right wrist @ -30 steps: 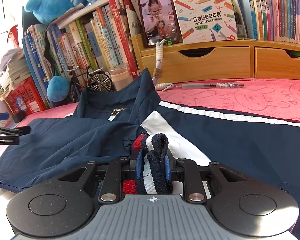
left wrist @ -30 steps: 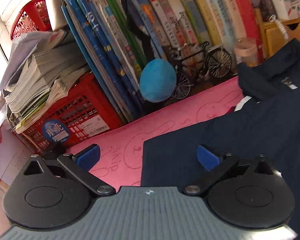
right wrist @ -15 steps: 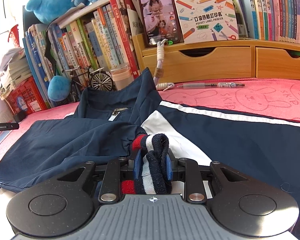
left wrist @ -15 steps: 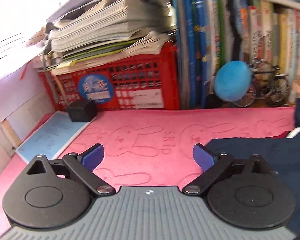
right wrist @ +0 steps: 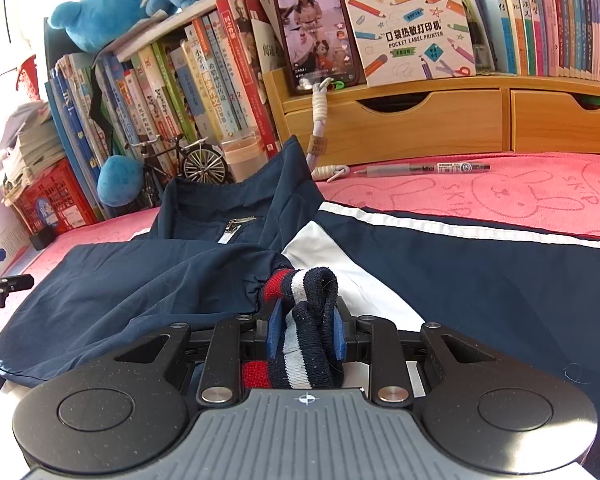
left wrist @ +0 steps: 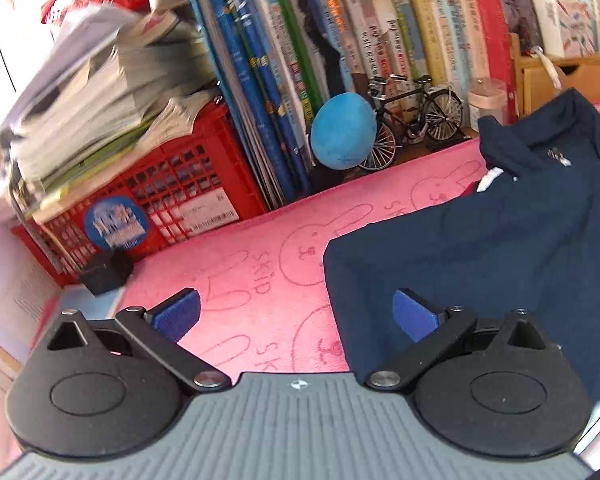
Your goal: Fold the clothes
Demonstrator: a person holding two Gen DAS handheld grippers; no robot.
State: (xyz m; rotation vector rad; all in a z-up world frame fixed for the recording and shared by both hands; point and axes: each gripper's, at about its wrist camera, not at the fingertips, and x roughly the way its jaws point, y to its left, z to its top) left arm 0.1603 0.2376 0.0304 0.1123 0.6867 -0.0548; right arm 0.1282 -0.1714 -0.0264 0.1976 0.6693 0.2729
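the left wrist view is looking down and forward from close above the pink mat, facing the red crate. the right wrist view is sitting low, facing the wooden drawers. both are sharing the model bicycle.

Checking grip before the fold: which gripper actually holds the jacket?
The right gripper: its jaws are shut on the striped cuff. The left gripper is open, empty.

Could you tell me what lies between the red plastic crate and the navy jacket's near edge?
In the left wrist view, only bare pink rabbit-print mat lies between the red plastic crate and the navy jacket; a small black box sits at the crate's foot.
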